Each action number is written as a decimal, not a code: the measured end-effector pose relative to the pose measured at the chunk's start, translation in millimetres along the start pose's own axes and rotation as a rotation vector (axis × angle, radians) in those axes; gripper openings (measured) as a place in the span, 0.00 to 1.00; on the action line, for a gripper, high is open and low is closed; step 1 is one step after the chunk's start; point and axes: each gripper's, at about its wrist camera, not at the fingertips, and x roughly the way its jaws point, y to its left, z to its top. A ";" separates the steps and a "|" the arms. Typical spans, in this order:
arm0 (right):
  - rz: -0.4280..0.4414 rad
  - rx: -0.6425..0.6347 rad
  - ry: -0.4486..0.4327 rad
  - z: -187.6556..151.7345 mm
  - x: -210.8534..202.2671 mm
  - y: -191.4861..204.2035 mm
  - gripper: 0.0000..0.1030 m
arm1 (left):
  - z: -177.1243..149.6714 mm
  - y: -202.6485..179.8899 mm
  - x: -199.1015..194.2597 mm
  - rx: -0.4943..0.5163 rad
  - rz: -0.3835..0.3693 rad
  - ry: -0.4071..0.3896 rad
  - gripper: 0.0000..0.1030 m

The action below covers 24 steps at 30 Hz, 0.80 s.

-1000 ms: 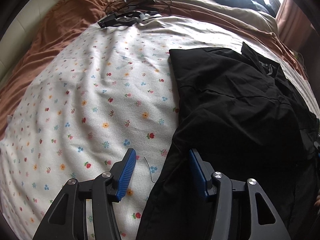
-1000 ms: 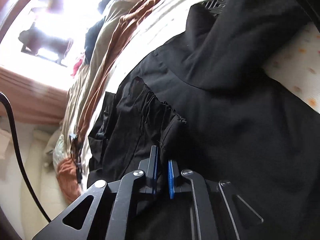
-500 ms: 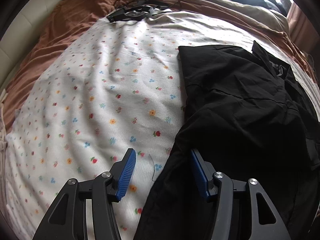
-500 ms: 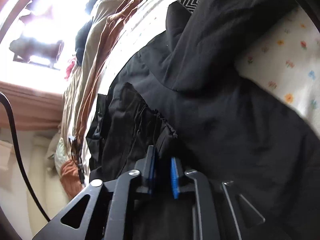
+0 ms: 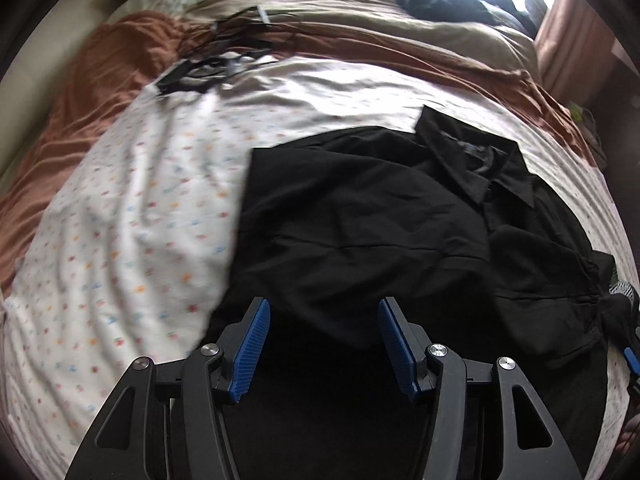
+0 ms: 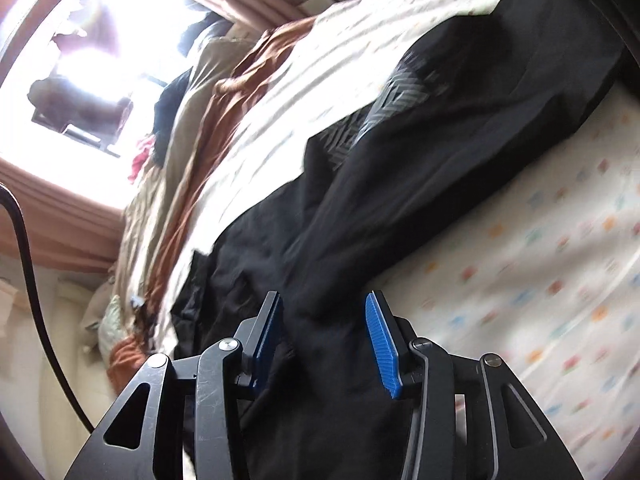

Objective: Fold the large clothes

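Black garment (image 5: 360, 216) lies spread across the floral sheet (image 5: 120, 220), partly folded over itself. Left gripper (image 5: 324, 344) and right gripper (image 6: 324, 340) both hover over it, fingers apart and holding nothing, probably positioning for another fold.

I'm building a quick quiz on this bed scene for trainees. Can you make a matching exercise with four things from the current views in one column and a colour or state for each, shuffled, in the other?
Things:
1. black garment
2. floral sheet
3. left gripper
4. blanket

Colour or state:
a. rust-brown, rumpled
b. open, above dark cloth
c. white with small coloured flowers
d. spread on the bed, collar showing

Pairs: 1-d, 2-c, 3-b, 4-a
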 end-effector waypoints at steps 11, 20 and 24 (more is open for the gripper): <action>-0.090 0.183 -0.082 46.2 -8.3 -79.7 0.43 | -1.0 -75.5 51.0 0.147 0.014 0.050 0.57; -0.116 0.229 -0.170 61.8 -20.8 -102.1 0.43 | 14.8 -67.1 73.5 0.162 0.133 0.030 0.82; -0.160 0.212 -0.195 58.8 -28.6 -96.4 0.43 | 23.1 -56.8 61.6 0.110 0.110 0.000 0.71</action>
